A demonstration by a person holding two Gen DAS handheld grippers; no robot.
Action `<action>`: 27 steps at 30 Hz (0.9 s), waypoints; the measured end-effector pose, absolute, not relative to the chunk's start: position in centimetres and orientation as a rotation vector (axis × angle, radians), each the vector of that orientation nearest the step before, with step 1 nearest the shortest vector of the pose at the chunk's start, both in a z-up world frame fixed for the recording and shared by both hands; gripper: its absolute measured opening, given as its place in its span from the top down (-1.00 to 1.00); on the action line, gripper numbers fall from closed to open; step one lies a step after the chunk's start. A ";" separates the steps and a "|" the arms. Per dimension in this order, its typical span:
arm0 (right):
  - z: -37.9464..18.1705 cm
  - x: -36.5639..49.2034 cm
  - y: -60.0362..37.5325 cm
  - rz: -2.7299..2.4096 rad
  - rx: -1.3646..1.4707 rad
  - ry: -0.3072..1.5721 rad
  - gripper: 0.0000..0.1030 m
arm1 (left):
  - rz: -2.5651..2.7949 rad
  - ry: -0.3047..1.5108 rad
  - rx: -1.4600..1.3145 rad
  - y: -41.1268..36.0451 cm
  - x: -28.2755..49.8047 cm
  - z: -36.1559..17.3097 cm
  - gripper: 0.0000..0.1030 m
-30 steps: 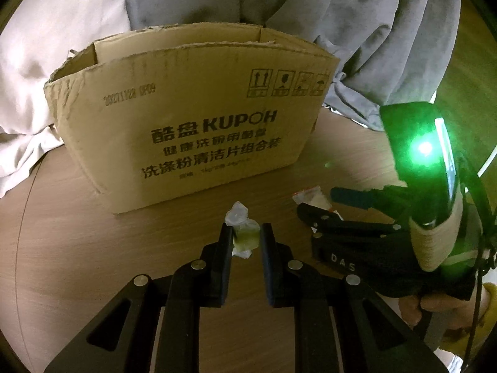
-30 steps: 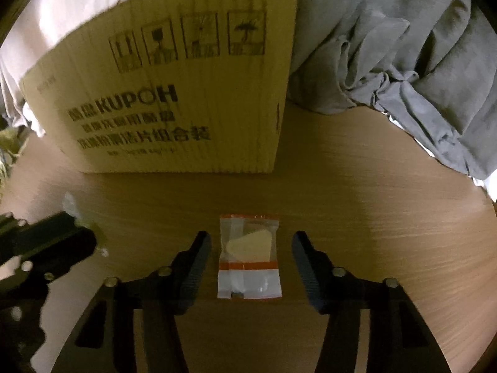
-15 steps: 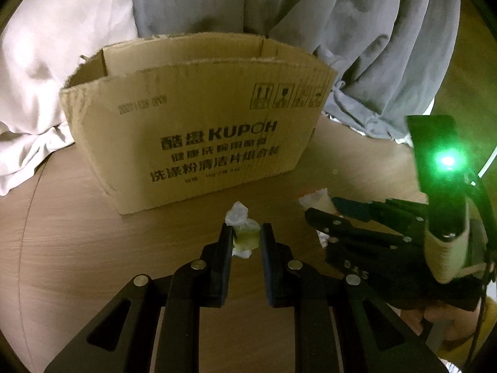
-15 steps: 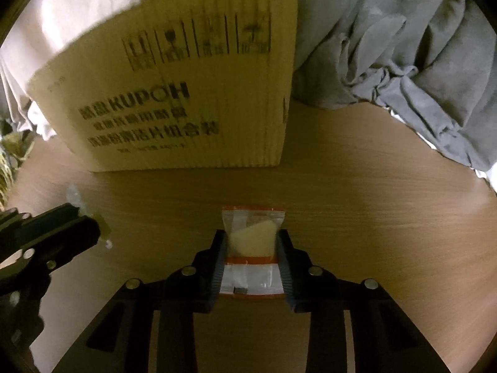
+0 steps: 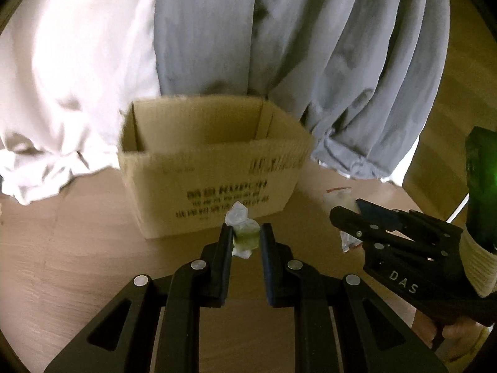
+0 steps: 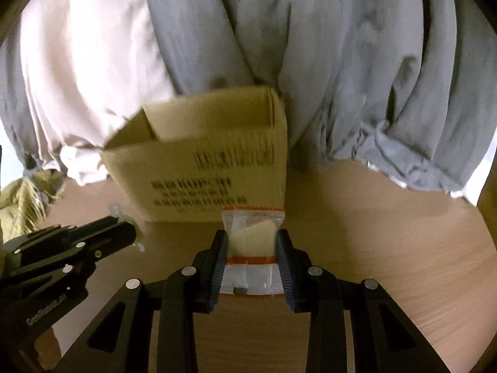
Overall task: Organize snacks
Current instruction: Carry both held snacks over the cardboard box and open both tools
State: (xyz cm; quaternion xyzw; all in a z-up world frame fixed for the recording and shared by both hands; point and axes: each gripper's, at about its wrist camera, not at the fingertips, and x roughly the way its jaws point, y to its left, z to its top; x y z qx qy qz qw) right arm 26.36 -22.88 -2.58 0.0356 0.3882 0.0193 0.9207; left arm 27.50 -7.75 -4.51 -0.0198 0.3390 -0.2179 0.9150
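Note:
My left gripper (image 5: 246, 233) is shut on a small green candy in a clear wrapper (image 5: 245, 231) and holds it above the wooden table, in front of the open cardboard box (image 5: 214, 180). My right gripper (image 6: 250, 242) is shut on a clear snack packet with orange stripes (image 6: 251, 242), also lifted, just in front of the box (image 6: 211, 168). The right gripper also shows in the left wrist view (image 5: 344, 217), to the right of the left one. The left gripper shows in the right wrist view (image 6: 124, 233) at the lower left. The box's inside bottom is hidden.
Grey cloth (image 5: 310, 62) and white cloth (image 5: 62, 77) hang behind the box. A round wooden table (image 6: 403, 248) carries everything. A yellow-green fringed fabric (image 6: 21, 199) lies at the far left in the right wrist view.
The right gripper closed on the orange-striped packet. Both grippers have risen with their snacks, so the box's open top now shows from above.

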 end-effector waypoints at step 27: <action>8.6 29.7 -19.9 0.130 -0.020 0.493 0.35 | -0.380 0.434 0.014 -5.0 30.7 6.1 0.64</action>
